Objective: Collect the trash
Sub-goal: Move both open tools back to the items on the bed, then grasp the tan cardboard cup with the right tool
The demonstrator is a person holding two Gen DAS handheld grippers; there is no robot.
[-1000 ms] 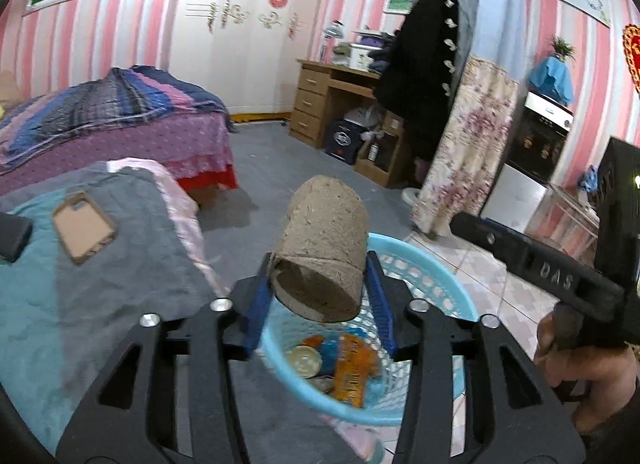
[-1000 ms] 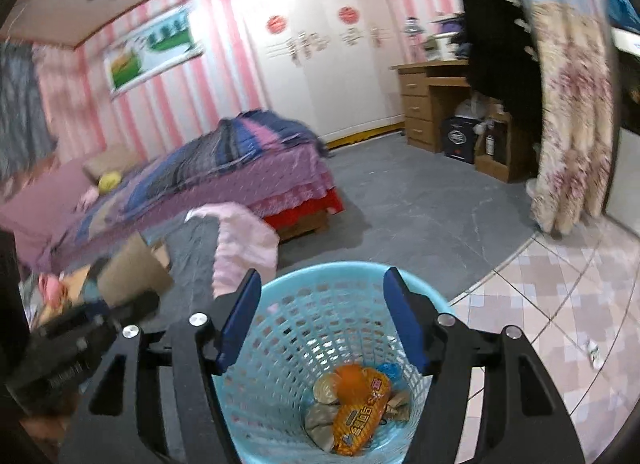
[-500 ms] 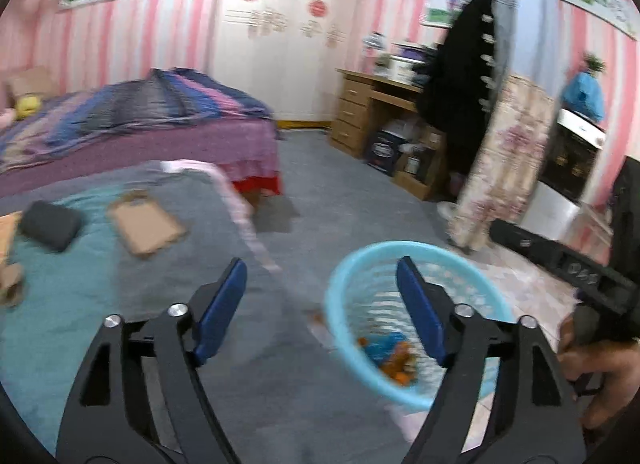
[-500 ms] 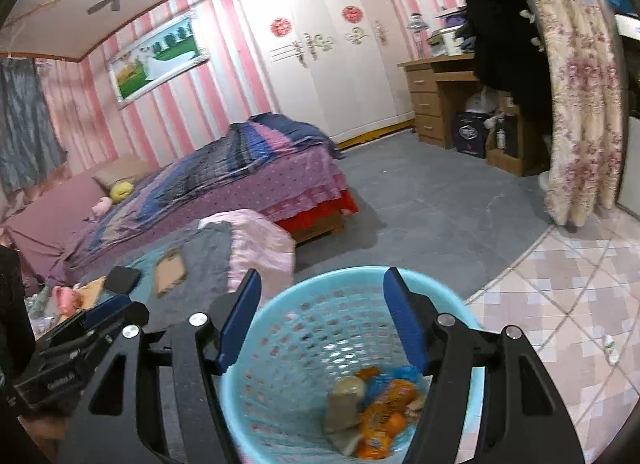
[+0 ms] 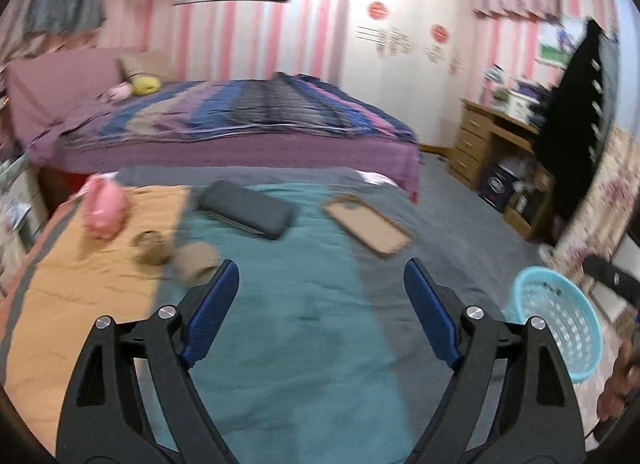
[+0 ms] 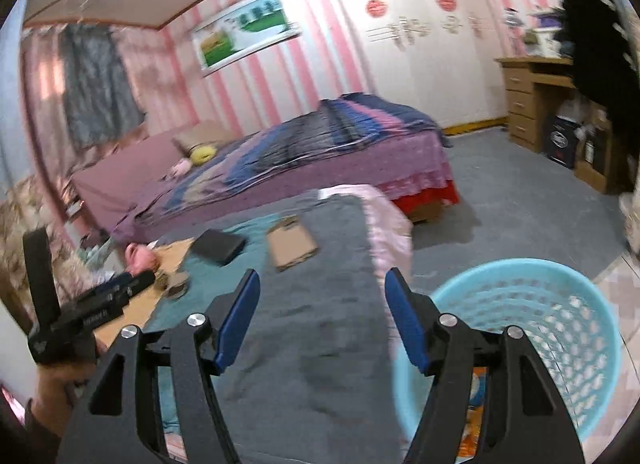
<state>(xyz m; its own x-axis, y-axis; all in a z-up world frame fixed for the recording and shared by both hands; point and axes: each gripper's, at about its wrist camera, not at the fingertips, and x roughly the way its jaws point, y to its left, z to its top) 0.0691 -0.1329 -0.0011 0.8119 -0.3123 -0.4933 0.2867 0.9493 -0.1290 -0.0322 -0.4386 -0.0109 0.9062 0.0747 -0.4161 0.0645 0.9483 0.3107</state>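
Note:
My left gripper (image 5: 322, 284) is open and empty above the teal-and-grey bedspread (image 5: 304, 328). Two brown paper cups (image 5: 198, 260) lie on their sides just left of its left finger, with a pink crumpled item (image 5: 103, 209) beyond them. The light blue trash basket (image 5: 560, 326) stands off the bed's right edge. My right gripper (image 6: 320, 304) is open and empty over the bedspread, with the basket (image 6: 532, 340) at its right holding orange wrappers (image 6: 474, 384). The cups (image 6: 176, 284) also show there, next to the left gripper's body (image 6: 92, 316).
A dark flat case (image 5: 246, 213) and a tan phone case (image 5: 368, 229) lie on the bedspread. A second bed with a striped blanket (image 5: 248, 115) stands behind. A wooden desk (image 5: 496, 151) and hanging black coat (image 5: 576, 119) stand at right.
My left gripper let go of the brown cup over the basket, opened, and swung left over the bed. My right gripper turned left, so the basket shifted to its right.

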